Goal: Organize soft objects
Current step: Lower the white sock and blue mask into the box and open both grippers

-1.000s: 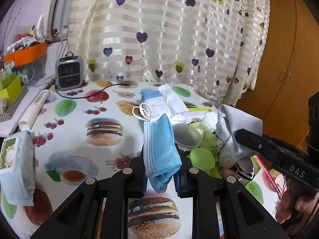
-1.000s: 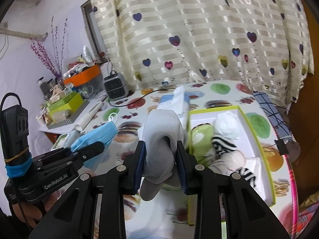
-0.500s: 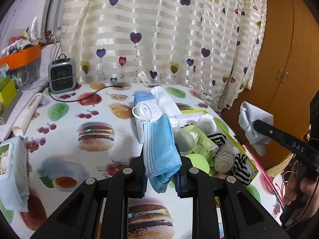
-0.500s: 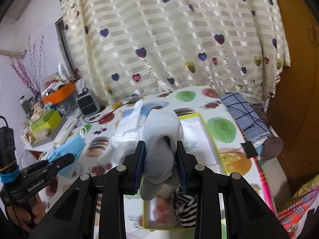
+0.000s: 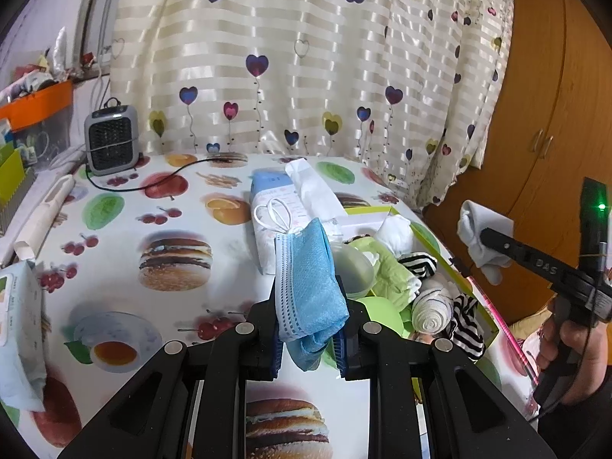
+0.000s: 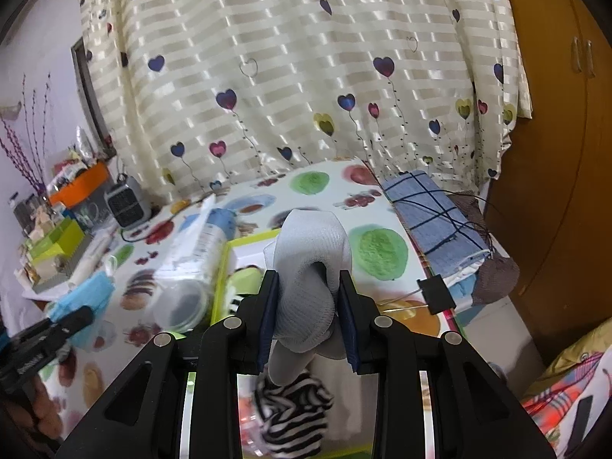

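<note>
Above the fruit-and-burger tablecloth [image 5: 114,267], the left gripper [image 5: 310,329] is clenched on a folded blue face mask [image 5: 306,287], its white ear loops [image 5: 273,214] flopping over the top, while the right gripper [image 6: 308,325] is clamped on a bunched grey sock [image 6: 310,267] held up over the near end of the green-rimmed box [image 6: 229,244]. That box already holds a green cloth [image 5: 386,271], a rolled sock [image 5: 432,308] and striped socks [image 5: 468,325], so the step in hand looks like placing the grey sock among them. To do it well, the right gripper should probably come down over a free patch of the box before letting go, low enough that the limp sock does not drape over the rim; the striped sock [image 6: 290,413] just beneath is the nearest thing it could land on or snag. The mask hangs loose from the jaws and could brush the clear plastic cup [image 5: 352,267] lying just beside the box, so the left gripper seems best kept clear of the drop. Nearby, a tissue pack [image 5: 279,206] lies against the box's far side, a small heater [image 5: 111,139] with its cord stands at the back, a wet-wipes pack [image 5: 19,329] sits at the left edge, and a binder clip [image 6: 438,292] and blue checked cloth [image 6: 432,218] lie beyond the box to the right.
</note>
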A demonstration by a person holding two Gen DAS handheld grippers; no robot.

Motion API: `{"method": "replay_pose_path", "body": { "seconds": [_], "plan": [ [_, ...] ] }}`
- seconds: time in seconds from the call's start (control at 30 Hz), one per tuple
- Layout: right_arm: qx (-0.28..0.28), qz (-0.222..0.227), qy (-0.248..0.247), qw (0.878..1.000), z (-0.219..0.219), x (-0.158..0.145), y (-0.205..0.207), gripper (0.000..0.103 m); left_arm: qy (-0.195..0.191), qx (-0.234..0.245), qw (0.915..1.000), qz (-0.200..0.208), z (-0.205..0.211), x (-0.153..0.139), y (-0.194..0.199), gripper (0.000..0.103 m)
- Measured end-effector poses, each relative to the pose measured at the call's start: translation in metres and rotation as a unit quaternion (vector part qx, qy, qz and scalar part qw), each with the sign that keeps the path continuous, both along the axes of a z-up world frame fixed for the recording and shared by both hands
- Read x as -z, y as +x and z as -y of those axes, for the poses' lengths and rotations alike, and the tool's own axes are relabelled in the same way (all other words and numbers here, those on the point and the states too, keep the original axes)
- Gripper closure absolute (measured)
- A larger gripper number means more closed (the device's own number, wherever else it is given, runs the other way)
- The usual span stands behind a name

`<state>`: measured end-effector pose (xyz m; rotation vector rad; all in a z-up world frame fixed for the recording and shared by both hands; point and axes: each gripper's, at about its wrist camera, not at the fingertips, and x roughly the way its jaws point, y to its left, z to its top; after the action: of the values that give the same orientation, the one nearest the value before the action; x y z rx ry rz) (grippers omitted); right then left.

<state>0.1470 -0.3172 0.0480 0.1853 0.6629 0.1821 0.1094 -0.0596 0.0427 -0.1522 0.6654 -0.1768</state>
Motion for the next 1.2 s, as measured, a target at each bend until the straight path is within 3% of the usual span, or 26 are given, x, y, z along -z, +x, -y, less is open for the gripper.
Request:
{"method": "replay_pose_path", "body": {
  "seconds": [0.57,0.73,0.93,1.07,1.13,1.2],
  "plan": [
    [-0.035,-0.091,-0.055,0.994,-0.008,0.063,0.058,0.07,0.003,0.008,0.9999,-0.01,0.005,0.005,0.014,0.084],
    [-0.041,-0.077,-0.055,0.995,-0.008,0.058,0.053,0.061,0.006,0.015,0.9998,-0.009,0.01,0.003,0.016,0.084],
    [-0.035,-0.037,-0.052,0.997,-0.006,0.039,0.04,0.061,0.009,0.023,0.9997,-0.005,0.018,-0.001,0.016,0.083],
    [-0.019,-0.026,-0.013,0.999,0.007,0.036,0.042,0.061,0.012,0.03,0.9995,-0.005,0.023,-0.003,0.018,0.083],
    [-0.02,-0.034,-0.013,0.999,0.006,0.041,0.048,0.089,0.012,0.034,0.9993,-0.005,0.027,-0.004,0.02,0.083],
    [-0.028,-0.046,-0.014,0.998,0.002,0.049,0.053,0.091,0.014,0.038,0.9992,-0.004,0.03,-0.005,0.022,0.083]
  ]
}}
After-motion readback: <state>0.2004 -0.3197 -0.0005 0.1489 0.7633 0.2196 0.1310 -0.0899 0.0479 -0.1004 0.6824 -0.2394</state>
